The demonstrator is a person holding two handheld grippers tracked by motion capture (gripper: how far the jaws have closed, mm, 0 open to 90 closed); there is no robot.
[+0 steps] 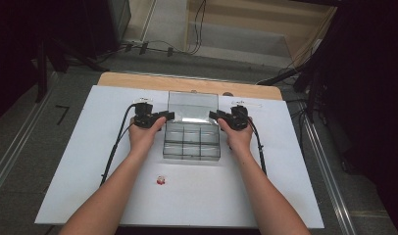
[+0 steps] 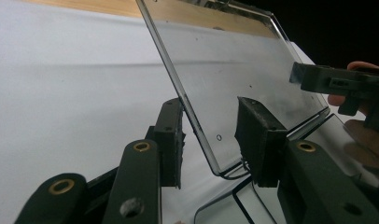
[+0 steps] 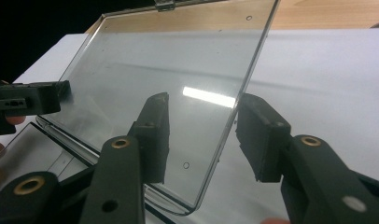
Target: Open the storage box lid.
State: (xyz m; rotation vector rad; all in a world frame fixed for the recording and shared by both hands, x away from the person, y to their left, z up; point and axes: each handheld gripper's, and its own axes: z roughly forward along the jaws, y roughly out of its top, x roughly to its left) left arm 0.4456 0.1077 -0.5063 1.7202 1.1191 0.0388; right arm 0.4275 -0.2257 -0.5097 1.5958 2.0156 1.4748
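A clear plastic compartment box (image 1: 192, 144) sits in the middle of the white sheet (image 1: 79, 156), its transparent lid (image 1: 193, 105) standing raised at the back. My left gripper (image 1: 168, 116) is at the lid's left edge and my right gripper (image 1: 212, 115) at its right edge. In the left gripper view the lid (image 2: 225, 60) runs between the jaws of the left gripper (image 2: 211, 116) with a wide gap around it. In the right gripper view the lid's edge (image 3: 253, 60) likewise stands between the spread jaws of the right gripper (image 3: 204, 112), untouched by the pads. Both are open.
A small red and white object (image 1: 161, 180) lies on the sheet in front of the box. The wooden tabletop (image 1: 187, 83) shows beyond the sheet's far edge. Cables (image 1: 113, 147) trail from both grippers toward the front. Dark stands and floor cables surround the table.
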